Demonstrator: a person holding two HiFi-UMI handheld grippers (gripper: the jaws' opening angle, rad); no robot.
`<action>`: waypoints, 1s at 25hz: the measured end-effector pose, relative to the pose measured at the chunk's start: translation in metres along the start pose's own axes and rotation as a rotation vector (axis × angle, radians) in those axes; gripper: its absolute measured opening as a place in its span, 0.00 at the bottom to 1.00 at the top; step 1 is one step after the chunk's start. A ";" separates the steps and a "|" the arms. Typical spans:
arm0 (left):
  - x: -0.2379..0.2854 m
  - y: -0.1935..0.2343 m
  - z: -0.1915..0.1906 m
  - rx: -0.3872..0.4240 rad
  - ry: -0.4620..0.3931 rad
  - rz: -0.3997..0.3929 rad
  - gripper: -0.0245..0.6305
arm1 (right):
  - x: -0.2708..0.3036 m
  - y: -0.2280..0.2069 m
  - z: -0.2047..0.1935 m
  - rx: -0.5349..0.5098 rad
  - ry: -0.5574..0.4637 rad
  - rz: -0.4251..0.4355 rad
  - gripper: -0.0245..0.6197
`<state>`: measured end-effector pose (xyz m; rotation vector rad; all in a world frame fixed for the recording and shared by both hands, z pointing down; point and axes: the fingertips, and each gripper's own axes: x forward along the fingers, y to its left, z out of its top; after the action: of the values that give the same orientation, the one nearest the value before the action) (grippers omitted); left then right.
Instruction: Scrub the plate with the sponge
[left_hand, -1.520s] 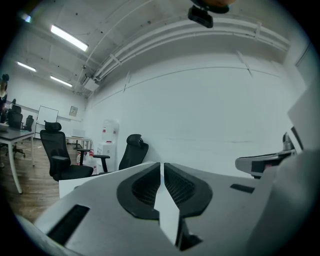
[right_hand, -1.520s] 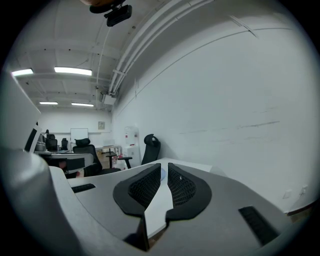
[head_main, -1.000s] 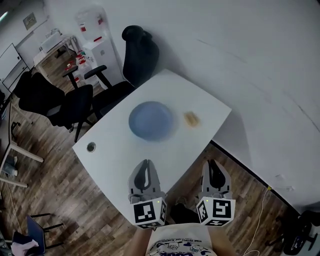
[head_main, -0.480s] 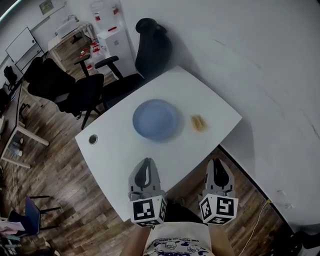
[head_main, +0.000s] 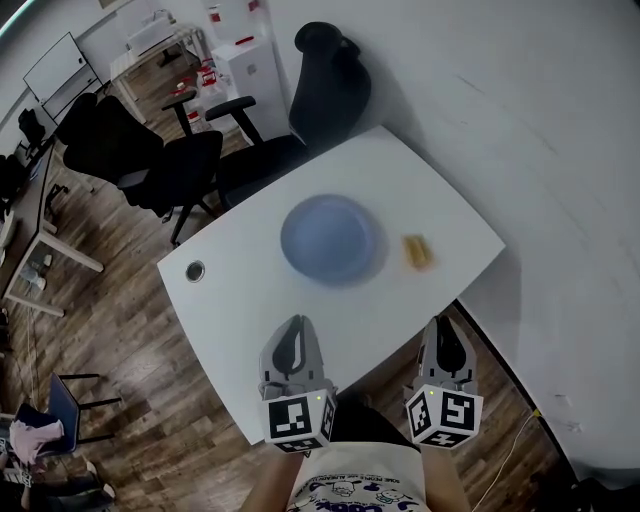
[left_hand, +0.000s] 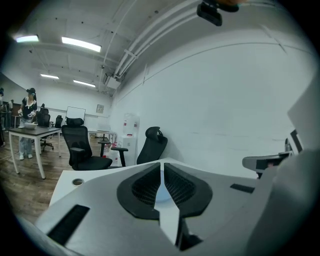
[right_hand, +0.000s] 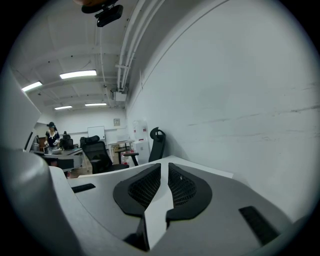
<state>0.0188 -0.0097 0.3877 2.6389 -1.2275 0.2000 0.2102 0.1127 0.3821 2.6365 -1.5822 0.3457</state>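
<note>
A white wall (head_main: 520, 120) runs along the far right side of the table, and a wood floor (head_main: 100, 330) lies around its other sides. The white table (head_main: 240, 300) itself stands cornerwise in the head view, with one rounded corner pointing at the person. Two black office chairs sit just beyond the table's far left edge: a low one (head_main: 150, 165) and a high-backed one (head_main: 325, 90) against the wall.

The blue plate (head_main: 330, 238) lies flat near the middle of the table, empty. The left gripper (head_main: 293, 325) hangs above the table's near edge, pointing toward the plate and well short of it. Its jaws are pressed together with nothing between them, as the left gripper view shows. The right gripper (head_main: 445, 325) hangs just off the table's near right edge, above the floor. Its jaws are likewise closed to a thin slit and hold nothing.

The yellow sponge (head_main: 417, 252) lies on the table to the right of the plate, near it but apart, close to the table's right edge. A small round cable hole (head_main: 195, 270) sits near the table's left corner.
</note>
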 end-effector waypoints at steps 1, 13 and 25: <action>0.004 0.003 0.000 -0.005 0.002 0.002 0.06 | 0.005 0.000 0.000 -0.003 0.003 -0.001 0.11; 0.053 0.041 -0.010 -0.080 0.066 0.040 0.06 | 0.073 0.013 0.001 -0.050 0.066 0.011 0.11; 0.092 0.055 -0.034 -0.144 0.139 0.035 0.06 | 0.119 0.038 -0.022 -0.109 0.159 0.060 0.11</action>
<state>0.0346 -0.1035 0.4485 2.4388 -1.1967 0.2849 0.2267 -0.0051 0.4261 2.4200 -1.5853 0.4461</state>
